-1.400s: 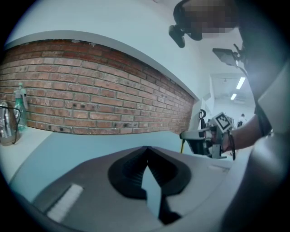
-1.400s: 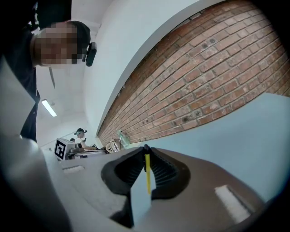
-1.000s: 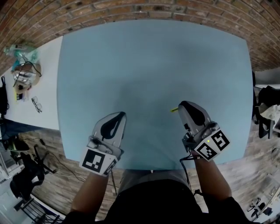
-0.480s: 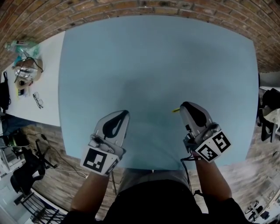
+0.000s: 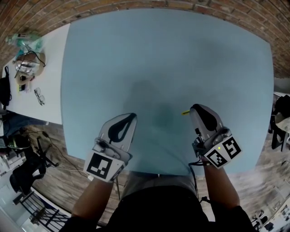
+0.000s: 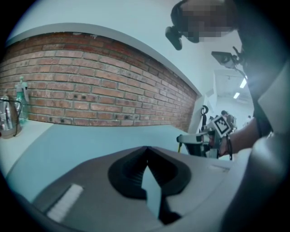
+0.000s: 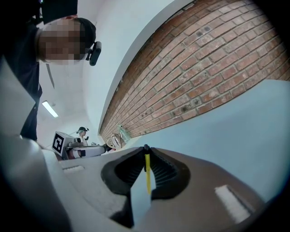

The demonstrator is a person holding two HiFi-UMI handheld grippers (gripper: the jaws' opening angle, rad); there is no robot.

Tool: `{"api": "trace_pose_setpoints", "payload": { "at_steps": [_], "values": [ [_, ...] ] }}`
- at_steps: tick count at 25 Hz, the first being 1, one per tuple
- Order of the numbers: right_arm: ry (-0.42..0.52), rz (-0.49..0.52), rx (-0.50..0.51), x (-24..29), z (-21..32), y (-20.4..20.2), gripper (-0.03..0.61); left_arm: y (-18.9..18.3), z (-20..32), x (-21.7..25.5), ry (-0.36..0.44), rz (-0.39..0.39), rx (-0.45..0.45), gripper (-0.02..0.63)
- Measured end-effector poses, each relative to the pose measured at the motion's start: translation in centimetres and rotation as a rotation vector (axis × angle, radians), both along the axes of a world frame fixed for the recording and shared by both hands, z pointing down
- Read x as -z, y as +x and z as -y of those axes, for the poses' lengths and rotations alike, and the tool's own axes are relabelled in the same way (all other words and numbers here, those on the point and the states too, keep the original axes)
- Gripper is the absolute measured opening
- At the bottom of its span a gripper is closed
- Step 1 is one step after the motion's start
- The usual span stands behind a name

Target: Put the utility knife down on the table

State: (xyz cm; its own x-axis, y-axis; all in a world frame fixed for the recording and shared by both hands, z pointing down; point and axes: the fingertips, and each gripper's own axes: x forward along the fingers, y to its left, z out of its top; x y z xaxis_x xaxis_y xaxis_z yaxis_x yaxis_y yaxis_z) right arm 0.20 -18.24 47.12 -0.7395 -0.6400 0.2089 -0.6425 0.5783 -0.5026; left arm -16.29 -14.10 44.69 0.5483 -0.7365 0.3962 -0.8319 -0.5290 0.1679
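Over the near part of the light blue table [image 5: 163,59], my right gripper [image 5: 195,108] is shut on the utility knife [image 5: 186,113]. Only a small yellow end of the knife pokes out to the left of the jaw tips. In the right gripper view, the knife [image 7: 147,176] shows as a thin yellow edge pinched between the jaws of the right gripper [image 7: 146,149]. My left gripper [image 5: 131,116] hovers over the table's near left. Its jaws meet at the tip with nothing between them, as the left gripper view also shows for the left gripper [image 6: 146,148].
A white side table [image 5: 50,90] adjoins the blue one on the left, carrying glasses [image 5: 39,96], a kettle [image 5: 25,68] and bottles [image 5: 25,38]. A brick wall [image 5: 136,7] runs behind. Dark chairs and cables stand on the wooden floor [image 5: 54,154] at both sides.
Both grippers stay where they were, the knife still gripped in the right one. Only the head camera has shifted slightly.
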Motion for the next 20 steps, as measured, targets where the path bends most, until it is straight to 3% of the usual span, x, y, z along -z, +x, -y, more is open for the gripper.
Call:
{"api": "trace_pose_setpoints", "payload": {
  "at_steps": [4,20],
  "values": [
    [-0.007,-0.007,0.004,-0.5,-0.2,0.0,0.046,0.6,0.4,0.4,-0.027,-0.040,0.032,0.003],
    [-0.031,-0.011,0.026,-2.2,-0.2,-0.2,0.046,1.0,0.1,-0.4,-0.036,-0.035,0.026,0.003]
  ]
}}
